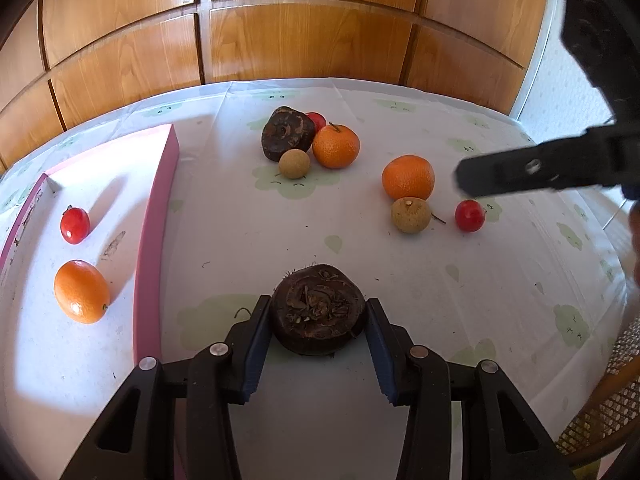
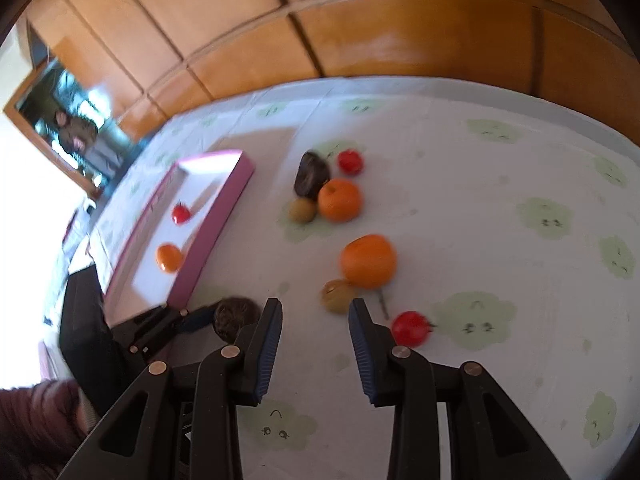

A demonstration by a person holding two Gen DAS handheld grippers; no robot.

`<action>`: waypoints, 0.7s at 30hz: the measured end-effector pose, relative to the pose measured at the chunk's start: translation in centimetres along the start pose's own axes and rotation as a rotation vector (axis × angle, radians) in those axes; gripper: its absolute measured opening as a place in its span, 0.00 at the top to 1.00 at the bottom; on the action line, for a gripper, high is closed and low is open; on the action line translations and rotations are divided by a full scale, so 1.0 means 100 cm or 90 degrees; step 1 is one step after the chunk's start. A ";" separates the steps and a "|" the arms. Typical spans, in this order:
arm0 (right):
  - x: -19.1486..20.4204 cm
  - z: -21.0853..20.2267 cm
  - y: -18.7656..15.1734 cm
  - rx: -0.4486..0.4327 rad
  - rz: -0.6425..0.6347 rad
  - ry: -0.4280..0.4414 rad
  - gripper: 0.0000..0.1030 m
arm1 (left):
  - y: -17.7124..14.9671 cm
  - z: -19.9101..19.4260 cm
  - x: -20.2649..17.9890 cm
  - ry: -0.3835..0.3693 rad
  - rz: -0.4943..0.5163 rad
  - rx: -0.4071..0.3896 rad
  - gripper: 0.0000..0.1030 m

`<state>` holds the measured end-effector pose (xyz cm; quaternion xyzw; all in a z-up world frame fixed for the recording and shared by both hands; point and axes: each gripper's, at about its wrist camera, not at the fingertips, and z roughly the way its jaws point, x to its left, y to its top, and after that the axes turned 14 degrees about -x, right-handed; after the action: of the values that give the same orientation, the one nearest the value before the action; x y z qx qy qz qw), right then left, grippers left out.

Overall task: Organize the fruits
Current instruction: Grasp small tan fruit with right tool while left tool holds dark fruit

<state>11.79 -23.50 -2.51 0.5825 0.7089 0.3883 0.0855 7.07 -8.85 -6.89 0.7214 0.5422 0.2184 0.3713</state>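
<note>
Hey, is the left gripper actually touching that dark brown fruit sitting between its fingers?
Touching. In the left wrist view both blue pads of the left gripper press against the sides of the dark brown fruit, no gap visible.

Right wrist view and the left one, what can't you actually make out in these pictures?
- Left gripper: its fingers flank the dark water chestnut; a firm clamp cannot be confirmed.
- Left wrist view: the far red fruit is mostly hidden behind another dark chestnut.
- Right wrist view: motion blur smears the fruit.
- Pink tray: its near end runs behind the left gripper.
</note>
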 end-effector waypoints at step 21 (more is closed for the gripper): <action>-0.019 0.057 -0.010 0.060 0.037 -0.071 0.74 | -0.004 -0.004 -0.001 0.003 0.005 -0.025 0.55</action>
<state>14.85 -22.61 -7.68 0.6268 0.7034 0.3238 0.0863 6.48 -8.71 -6.91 0.7158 0.5357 0.2319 0.3833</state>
